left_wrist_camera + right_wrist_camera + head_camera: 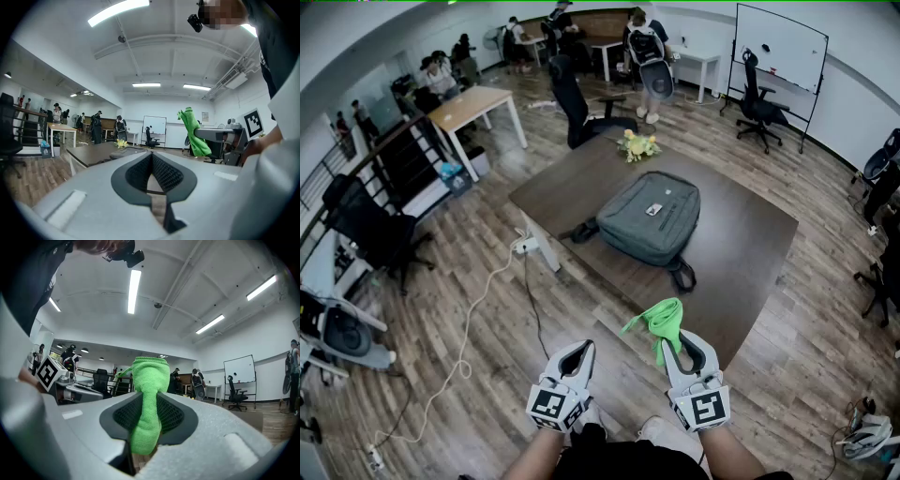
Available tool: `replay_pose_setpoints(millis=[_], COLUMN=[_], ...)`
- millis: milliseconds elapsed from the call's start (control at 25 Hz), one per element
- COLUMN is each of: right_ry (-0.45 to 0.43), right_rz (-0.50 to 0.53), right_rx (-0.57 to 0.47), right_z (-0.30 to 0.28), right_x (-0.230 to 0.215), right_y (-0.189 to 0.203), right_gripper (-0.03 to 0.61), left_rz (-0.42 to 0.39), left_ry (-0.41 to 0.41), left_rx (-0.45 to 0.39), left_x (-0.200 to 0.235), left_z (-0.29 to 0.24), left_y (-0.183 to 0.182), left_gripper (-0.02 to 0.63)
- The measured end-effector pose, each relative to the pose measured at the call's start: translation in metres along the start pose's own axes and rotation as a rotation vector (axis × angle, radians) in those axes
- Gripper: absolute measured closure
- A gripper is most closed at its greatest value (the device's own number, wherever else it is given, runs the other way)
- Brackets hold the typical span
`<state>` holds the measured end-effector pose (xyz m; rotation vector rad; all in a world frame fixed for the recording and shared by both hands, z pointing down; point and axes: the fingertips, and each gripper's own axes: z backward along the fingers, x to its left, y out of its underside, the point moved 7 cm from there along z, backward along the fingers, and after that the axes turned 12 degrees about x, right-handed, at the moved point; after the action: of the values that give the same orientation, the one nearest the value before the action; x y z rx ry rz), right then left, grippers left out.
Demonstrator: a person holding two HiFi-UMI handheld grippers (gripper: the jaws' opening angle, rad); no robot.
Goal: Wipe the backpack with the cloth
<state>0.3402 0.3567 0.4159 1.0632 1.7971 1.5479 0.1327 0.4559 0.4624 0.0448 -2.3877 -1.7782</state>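
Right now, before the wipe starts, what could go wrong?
The cloth is pinched as a narrow bunch in the right gripper, so little fabric may meet the backpack. Nothing pins the backpack; the left gripper is shut and empty, so wiping might slide it across the table.

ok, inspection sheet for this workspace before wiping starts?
Surface: dark table, mostly bare.
Job's things: grey backpack lying flat mid-table; green cloth off the table, held up in the right tool.
Clutter: yellow flowers at the table's far edge.
Grippers: left tool shut and empty; right tool shut on the cloth. Both are short of the table's near corner.
Cables: white cable trails across the floor from near the table leg.
Surroundings: open office with a whiteboard, office chairs and people at the back.
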Motion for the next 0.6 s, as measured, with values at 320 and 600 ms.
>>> replay_pose_setpoints(millis=[320, 600], right_ry=[0.031, 0.03], right_rz=[0.002, -0.017], right_rx=[0.004, -0.004], right_z=[-0.011, -0.028], right_x=[0.007, 0.022], right_y=[-0.005, -0.009], right_gripper=[0.486, 0.483], left_rz=[-0.024, -0.031], left_ry=[-0.001, 0.038], left_rx=[-0.028, -0.046], left_x=[0.018, 0.036], left_z=[0.007, 0.013], left_y=[-0.013, -0.017], left_gripper=[0.597, 0.597])
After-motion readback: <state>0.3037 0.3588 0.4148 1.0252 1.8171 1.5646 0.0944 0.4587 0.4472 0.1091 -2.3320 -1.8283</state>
